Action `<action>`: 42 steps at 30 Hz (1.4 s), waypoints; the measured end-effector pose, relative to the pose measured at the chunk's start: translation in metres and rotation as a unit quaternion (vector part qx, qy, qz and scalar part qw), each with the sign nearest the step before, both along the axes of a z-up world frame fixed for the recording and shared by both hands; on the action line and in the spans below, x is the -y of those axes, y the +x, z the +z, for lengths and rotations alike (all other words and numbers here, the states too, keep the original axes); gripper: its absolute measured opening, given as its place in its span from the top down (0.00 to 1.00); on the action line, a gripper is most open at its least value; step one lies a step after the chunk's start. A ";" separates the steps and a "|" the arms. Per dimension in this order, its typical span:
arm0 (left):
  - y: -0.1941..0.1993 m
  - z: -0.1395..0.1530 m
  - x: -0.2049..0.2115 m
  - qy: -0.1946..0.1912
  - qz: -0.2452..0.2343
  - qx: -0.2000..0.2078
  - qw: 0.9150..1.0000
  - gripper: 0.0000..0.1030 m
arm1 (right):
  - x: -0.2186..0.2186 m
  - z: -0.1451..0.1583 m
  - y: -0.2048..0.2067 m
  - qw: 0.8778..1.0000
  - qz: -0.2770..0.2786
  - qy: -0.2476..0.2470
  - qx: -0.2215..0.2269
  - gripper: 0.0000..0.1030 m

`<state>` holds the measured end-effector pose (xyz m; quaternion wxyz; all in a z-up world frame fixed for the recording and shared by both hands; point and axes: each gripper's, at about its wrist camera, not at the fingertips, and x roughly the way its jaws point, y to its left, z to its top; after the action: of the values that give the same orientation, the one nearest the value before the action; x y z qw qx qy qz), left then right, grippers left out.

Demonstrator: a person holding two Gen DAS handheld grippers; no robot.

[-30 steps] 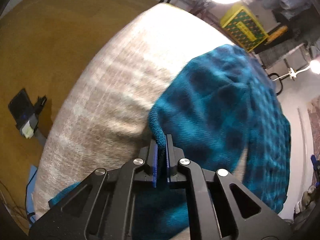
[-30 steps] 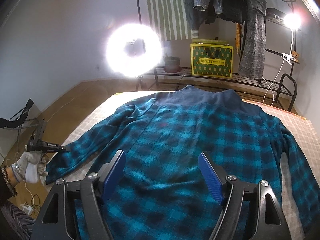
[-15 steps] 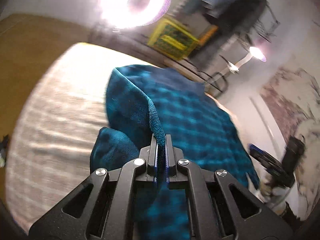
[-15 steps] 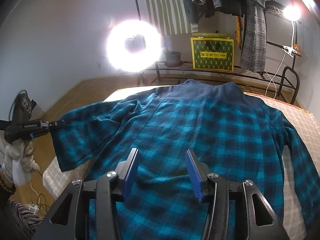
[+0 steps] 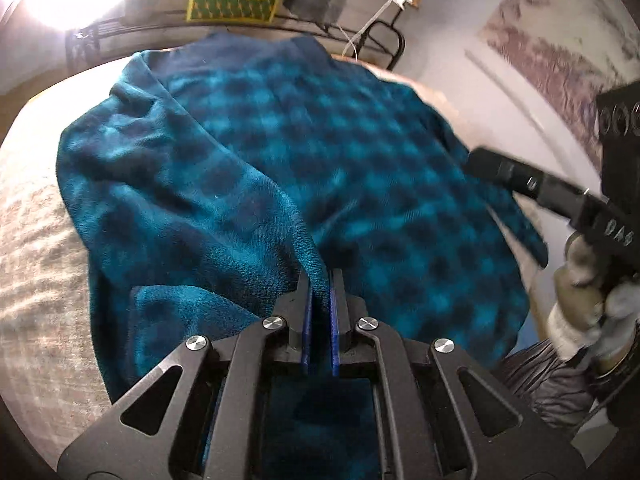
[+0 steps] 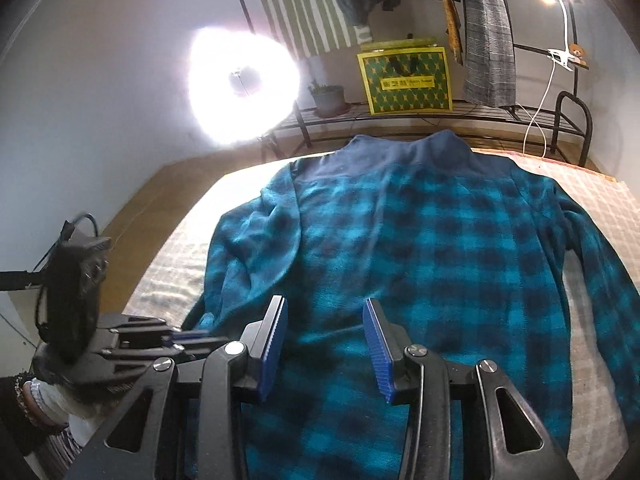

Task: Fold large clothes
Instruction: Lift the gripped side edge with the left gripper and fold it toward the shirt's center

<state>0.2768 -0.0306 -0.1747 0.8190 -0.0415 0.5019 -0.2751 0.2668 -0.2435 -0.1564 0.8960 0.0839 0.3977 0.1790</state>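
Left tongs (image 5: 320, 300) pinching sleeve edge, teal checked fleece shirt (image 6: 420, 264) spread flat

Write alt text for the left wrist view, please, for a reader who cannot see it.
The left gripper, jaws starting to open, pinches a sleeve of a blue plaid shirt over its body on a bed. At right, the right gripper.

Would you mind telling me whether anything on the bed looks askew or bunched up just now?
Yes: the plaid shirt's left sleeve is bunched in loose folds over the shirt's edge, its cuff between the left gripper's jaws, which are opening. The right sleeve lies flat along the body. The right gripper hovers over the hem, jaws closing, nothing gripped.
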 end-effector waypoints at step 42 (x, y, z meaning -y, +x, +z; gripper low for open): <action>-0.114 0.025 -0.029 -0.056 -0.045 -0.008 0.997 0.93 | -0.021 -0.049 -0.011 0.988 0.060 0.072 -0.120 0.57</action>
<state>0.1632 -0.0021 -0.1501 0.7984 -0.0668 0.4932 -0.3388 0.2559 -0.2223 -0.2051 0.8212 0.1453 0.4925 0.2490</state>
